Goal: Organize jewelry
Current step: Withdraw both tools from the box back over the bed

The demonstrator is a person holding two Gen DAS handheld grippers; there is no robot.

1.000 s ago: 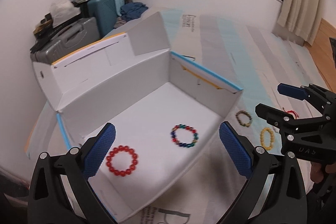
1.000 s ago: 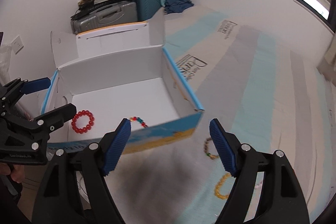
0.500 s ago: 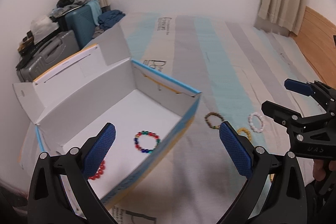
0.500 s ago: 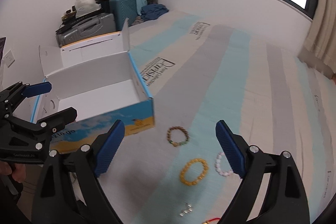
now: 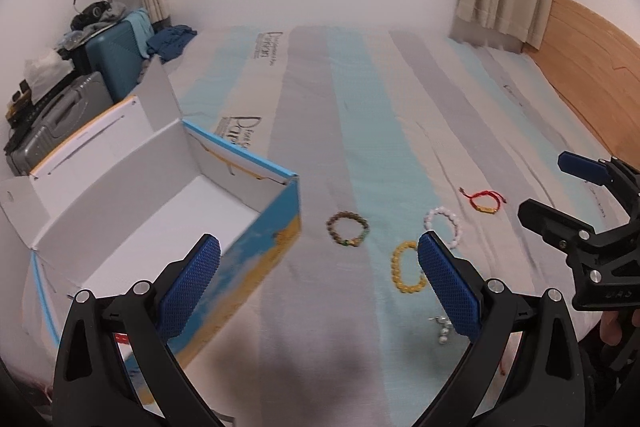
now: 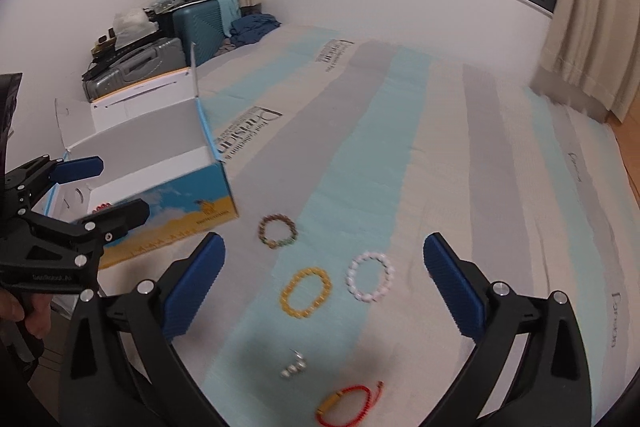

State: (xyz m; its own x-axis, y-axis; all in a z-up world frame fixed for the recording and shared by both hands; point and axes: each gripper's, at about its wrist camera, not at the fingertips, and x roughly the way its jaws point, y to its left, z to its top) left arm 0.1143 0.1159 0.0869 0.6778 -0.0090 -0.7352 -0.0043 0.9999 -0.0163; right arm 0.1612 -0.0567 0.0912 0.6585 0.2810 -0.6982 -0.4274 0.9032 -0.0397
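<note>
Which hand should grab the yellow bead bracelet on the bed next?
Probably the right. The right tool, its jaws opening with nothing between them, frames the yellow bead bracelet. The left tool sits closer to the open cardboard box, with that bracelet partly behind one blue finger pad.

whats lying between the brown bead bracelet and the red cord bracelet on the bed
The yellow bead bracelet, the white bead bracelet and a small silver piece lie between the brown bead bracelet and the red cord bracelet, clearest in the right wrist view.

Both grippers pointed downward side by side, the left gripper (image 5: 319,289) spread wide and empty, the right gripper (image 6: 324,287) opening with nothing between its jaws.
</note>
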